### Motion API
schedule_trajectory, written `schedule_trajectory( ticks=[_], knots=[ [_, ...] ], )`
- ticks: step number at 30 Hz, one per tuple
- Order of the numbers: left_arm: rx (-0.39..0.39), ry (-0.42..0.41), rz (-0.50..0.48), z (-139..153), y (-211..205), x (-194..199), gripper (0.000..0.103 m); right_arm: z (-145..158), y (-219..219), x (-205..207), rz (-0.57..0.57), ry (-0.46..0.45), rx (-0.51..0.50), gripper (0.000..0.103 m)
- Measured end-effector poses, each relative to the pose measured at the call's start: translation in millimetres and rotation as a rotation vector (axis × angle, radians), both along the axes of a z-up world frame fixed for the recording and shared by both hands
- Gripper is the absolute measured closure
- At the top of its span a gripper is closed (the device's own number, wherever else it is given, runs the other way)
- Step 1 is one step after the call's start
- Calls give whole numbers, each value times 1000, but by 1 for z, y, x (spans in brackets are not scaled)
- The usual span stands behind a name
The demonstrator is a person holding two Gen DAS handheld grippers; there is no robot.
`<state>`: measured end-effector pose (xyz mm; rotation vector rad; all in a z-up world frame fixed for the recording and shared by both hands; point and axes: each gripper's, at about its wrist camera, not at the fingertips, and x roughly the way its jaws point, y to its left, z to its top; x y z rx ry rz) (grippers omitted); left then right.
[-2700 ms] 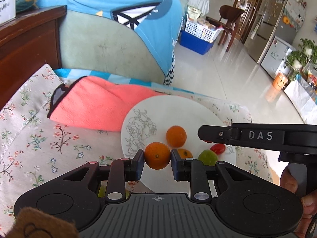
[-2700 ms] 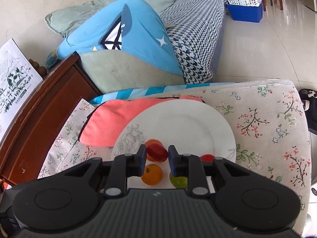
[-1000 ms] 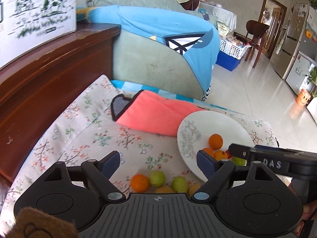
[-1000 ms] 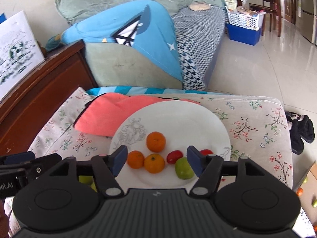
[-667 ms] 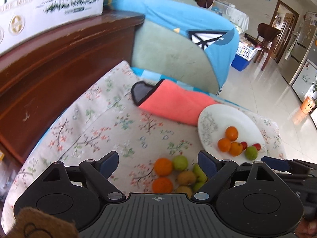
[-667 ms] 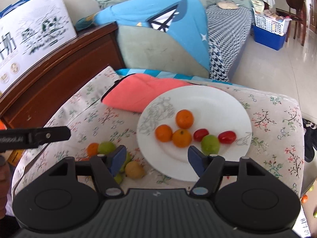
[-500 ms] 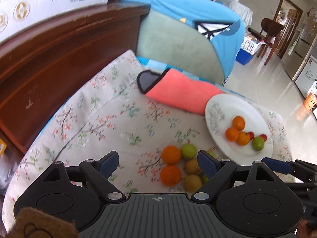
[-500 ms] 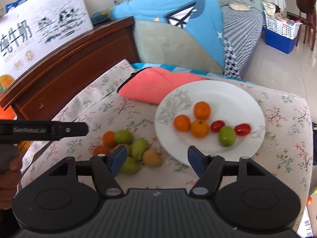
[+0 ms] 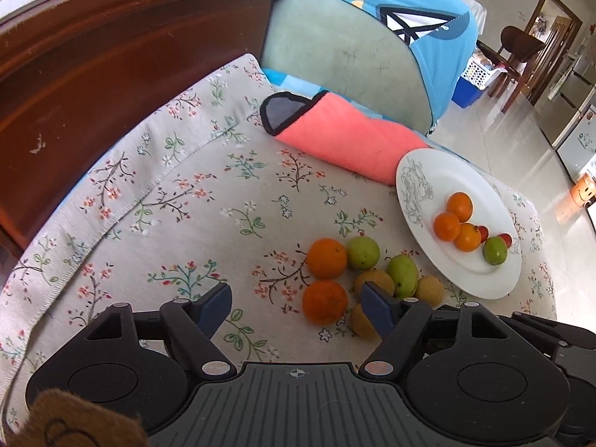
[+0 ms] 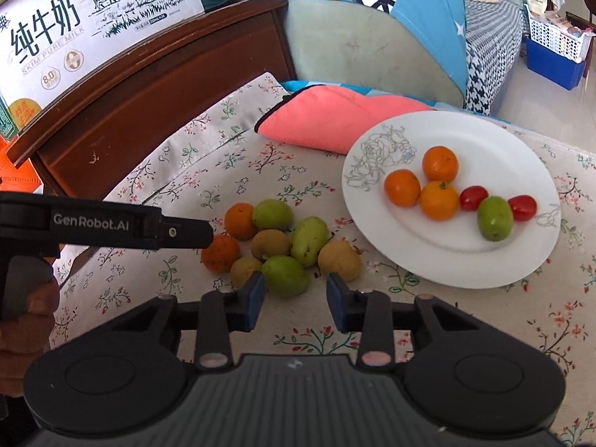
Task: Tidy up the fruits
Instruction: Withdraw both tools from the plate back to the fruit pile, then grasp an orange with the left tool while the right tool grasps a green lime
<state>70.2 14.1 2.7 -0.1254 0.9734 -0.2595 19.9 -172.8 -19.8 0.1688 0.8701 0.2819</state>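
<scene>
A white plate (image 10: 484, 141) (image 9: 439, 171) at the right holds three small oranges, two red tomatoes and a green fruit (image 10: 494, 218). To its left, loose fruit lies in a pile on the floral cloth. My left gripper (image 9: 296, 307) hangs low over the pile with its jaws closing. An orange (image 9: 325, 301) lies between them, untouched by either pad. My right gripper (image 10: 296, 298) is also closing, and a green fruit (image 10: 285, 275) sits at its fingertips near the left pad, not squeezed. The left gripper's arm (image 10: 111, 227) crosses the right wrist view.
A folded pink cloth (image 10: 335, 119) lies behind the plate. A dark wooden board (image 9: 111, 59) rises along the left, with a milk carton box (image 10: 74, 26) on top. A sofa with a blue cover (image 10: 409, 11) stands behind. The cushion drops to the floor at the right.
The orange and tomato held earlier now lie on the plate. Both grippers have moved left from the plate to the loose pile and sunk lower. The right jaws have narrowed a lot, the left slightly.
</scene>
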Motion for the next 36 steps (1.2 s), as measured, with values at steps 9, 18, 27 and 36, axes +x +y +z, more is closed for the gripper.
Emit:
schedule_trajectory(
  ticks=[9, 18, 27, 36],
  knots=[
    [-37, 36, 27, -11, 0, 8, 33, -7, 6, 7, 1, 3, 60, 66],
    [-51, 54, 19, -17, 4, 7, 47, -1, 5, 3, 31, 0, 43, 73],
    [-10, 17, -11, -20, -7, 3, 47, 0, -4, -4, 21, 26, 20, 73],
    [5, -55, -51, -11, -6, -6, 73, 2, -3, -4, 29, 25, 19, 73]
  ],
)
